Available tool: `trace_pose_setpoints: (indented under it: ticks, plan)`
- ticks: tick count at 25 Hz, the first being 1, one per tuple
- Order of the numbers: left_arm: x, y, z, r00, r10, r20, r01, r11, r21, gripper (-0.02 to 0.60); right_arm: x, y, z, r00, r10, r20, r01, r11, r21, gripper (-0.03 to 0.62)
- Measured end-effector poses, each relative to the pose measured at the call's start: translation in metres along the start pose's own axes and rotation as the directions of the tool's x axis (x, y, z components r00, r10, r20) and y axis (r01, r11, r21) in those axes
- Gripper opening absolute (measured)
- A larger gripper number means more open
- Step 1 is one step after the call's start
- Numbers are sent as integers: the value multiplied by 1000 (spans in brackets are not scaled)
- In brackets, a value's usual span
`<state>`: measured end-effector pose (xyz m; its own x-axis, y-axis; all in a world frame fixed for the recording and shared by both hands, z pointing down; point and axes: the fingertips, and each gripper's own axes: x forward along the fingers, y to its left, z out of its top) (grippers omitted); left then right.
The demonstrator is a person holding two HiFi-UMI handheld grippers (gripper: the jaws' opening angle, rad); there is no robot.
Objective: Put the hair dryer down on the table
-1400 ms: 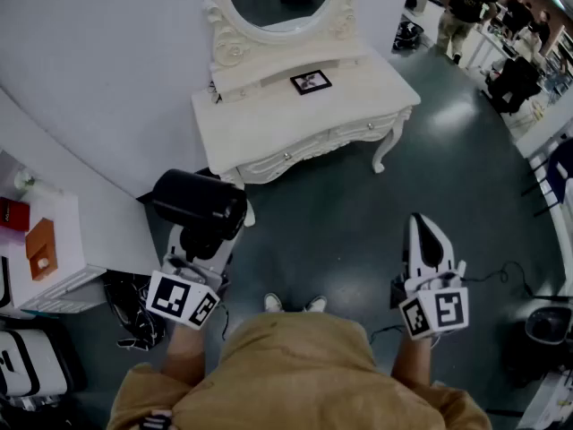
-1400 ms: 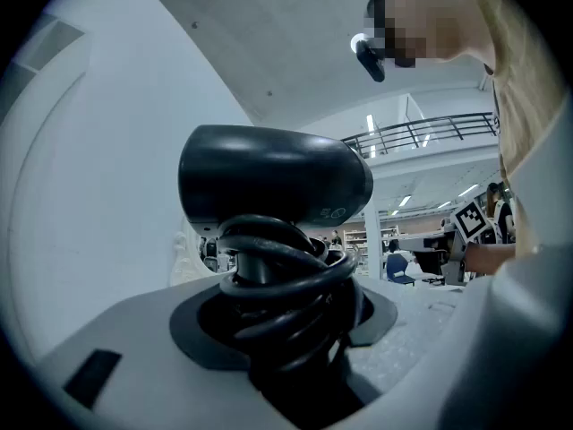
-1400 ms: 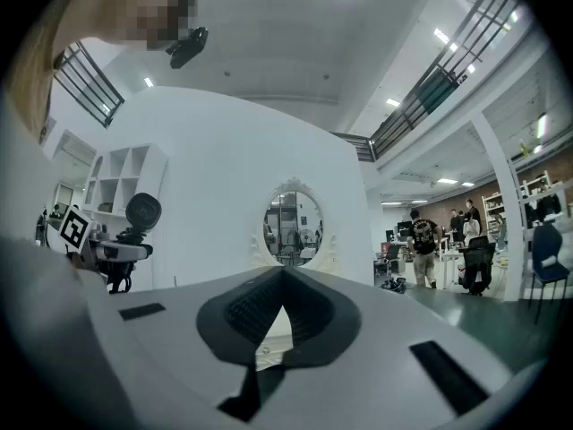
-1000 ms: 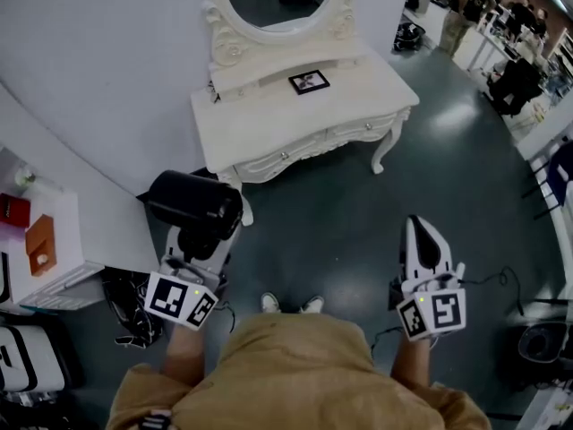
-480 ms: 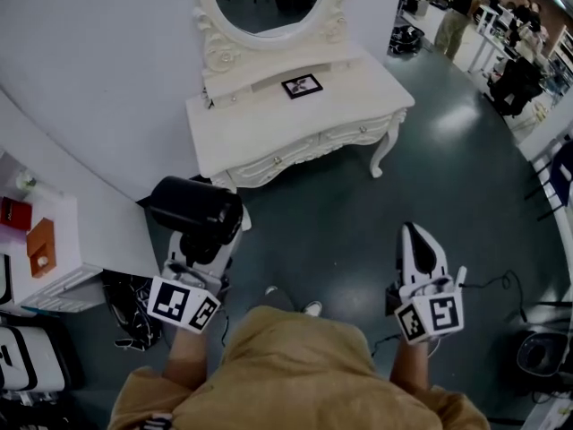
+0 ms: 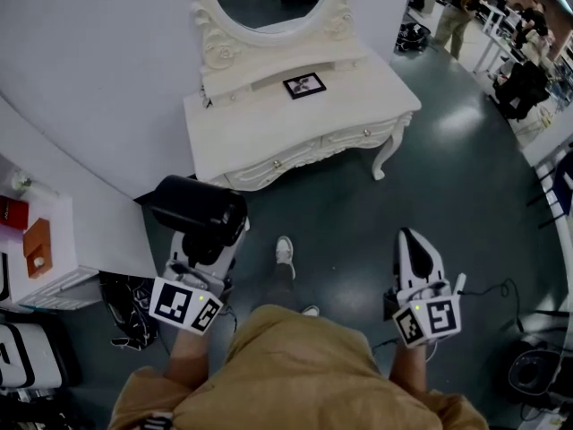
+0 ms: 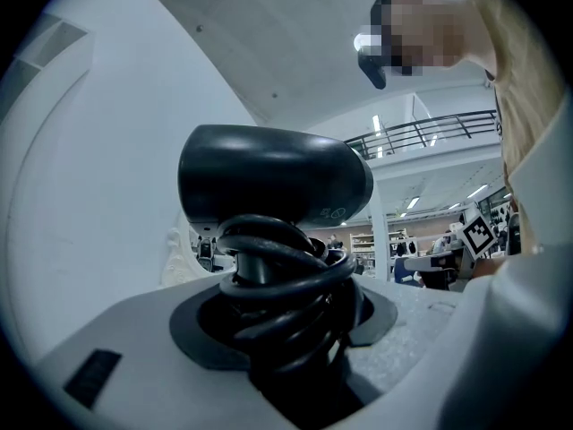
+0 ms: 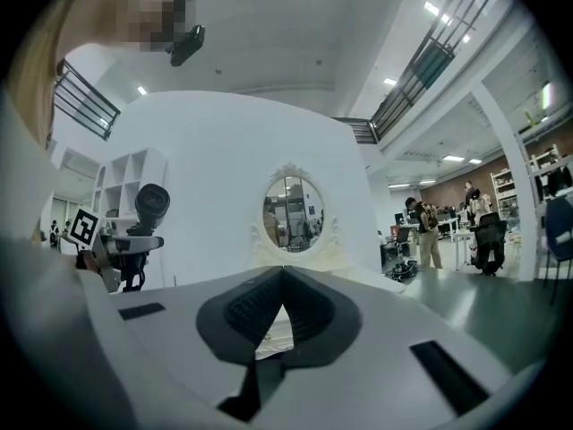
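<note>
Stepping forward is bringing the far counter [image 6: 269, 128] nearer; left gripper [image 6: 206, 245] is pinching the hair dryer [image 6: 199, 206] by its cord-wrapped handle, right gripper [image 6: 414, 242] is idling pressed together. Keep closing in before lowering onto bare top.

The black plastic hair dryer [image 7: 273, 177] has a smooth body with a soft satin sheen. Its coiled black cord [image 7: 285, 280] looks rubbery and slightly glossy. The left gripper [image 6: 206, 238] and right gripper [image 8: 282, 271] have matt, finely grained pale plastic shells; the right one's black pads [image 8: 246, 307] are ribbed. The white carved dressing table [image 6: 260, 128] looks like smooth painted wood. The dark floor [image 6: 448, 168] is polished and reflective.
</note>
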<state>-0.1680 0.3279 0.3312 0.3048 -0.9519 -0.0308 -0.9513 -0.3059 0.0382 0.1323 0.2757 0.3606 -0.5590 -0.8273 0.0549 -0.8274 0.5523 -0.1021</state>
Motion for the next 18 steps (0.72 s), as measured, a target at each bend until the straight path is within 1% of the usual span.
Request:
trace_pose_setpoints:
  ticks: [4, 8, 11, 14, 18]
  plan:
    - [38, 24, -1, 1000, -2, -2, 2, 1000, -5, 236, 49, -11, 5, 1000, 13, -4, -13, 1000, -16, 3]
    - [90, 57, -4, 1000, -13, 6, 13, 1000, -9, 236, 109, -27, 9, 1000, 18, -7, -18, 999, -36, 3]
    - [138, 88, -5, 1000, -27, 3, 28, 999, -26, 236, 161, -39, 18, 1000, 9, -17, -10, 999, -38, 3]
    - [184, 123, -3, 999, -51, 8, 51, 998, -39, 236, 216, -47, 30, 999, 2, -33, -4, 998, -61, 3]
    - [241, 167, -6, 996, -88, 5, 88, 995, -47, 236, 283, -54, 43, 999, -25, -41, 22, 997, -78, 3]
